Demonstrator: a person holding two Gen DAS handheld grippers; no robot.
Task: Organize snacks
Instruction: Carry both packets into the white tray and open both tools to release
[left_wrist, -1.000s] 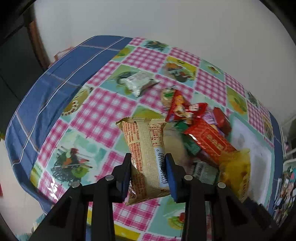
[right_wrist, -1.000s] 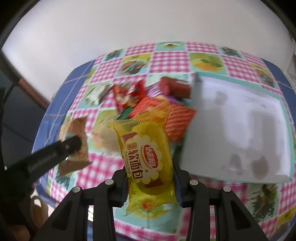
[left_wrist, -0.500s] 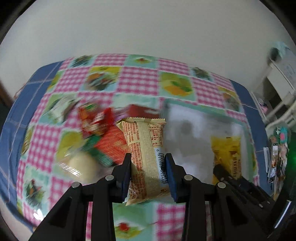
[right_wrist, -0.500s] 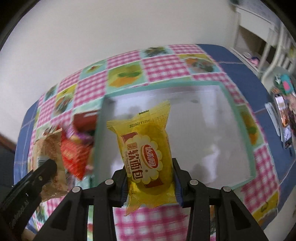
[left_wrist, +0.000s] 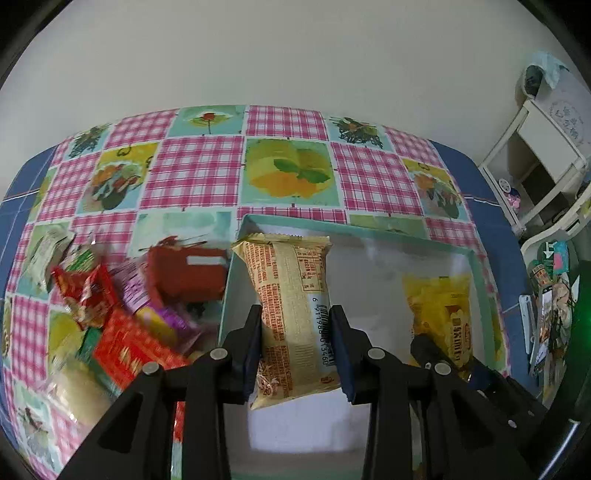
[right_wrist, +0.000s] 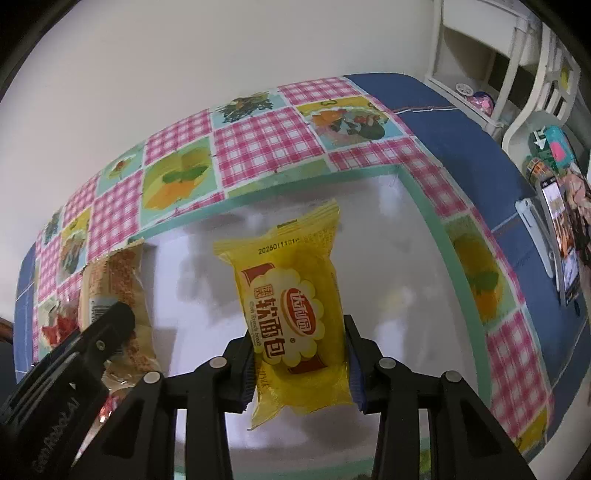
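Observation:
My left gripper (left_wrist: 295, 328) is shut on a beige snack packet (left_wrist: 291, 295) with red print and a barcode, held above the left part of a shallow white box with a teal rim (left_wrist: 354, 230). Over the same box (right_wrist: 424, 206), my right gripper (right_wrist: 299, 347) is shut on a yellow bread packet (right_wrist: 291, 295). The yellow packet (left_wrist: 439, 314) also shows at the right in the left wrist view. At the left edge of the right wrist view are the beige packet (right_wrist: 118, 277) and the left gripper's finger (right_wrist: 110, 325).
A pile of red, purple and green snack packets (left_wrist: 122, 314) lies left of the box on the checked tablecloth (left_wrist: 195, 173). A pale packet (left_wrist: 48, 251) lies further left. White shelving (left_wrist: 535, 155) and a phone on a stand (right_wrist: 557, 236) are beyond the table's right edge.
Both grippers have swung rightward from over the snack pile to above the white box, each still holding its packet. The pile now lies off to the left.

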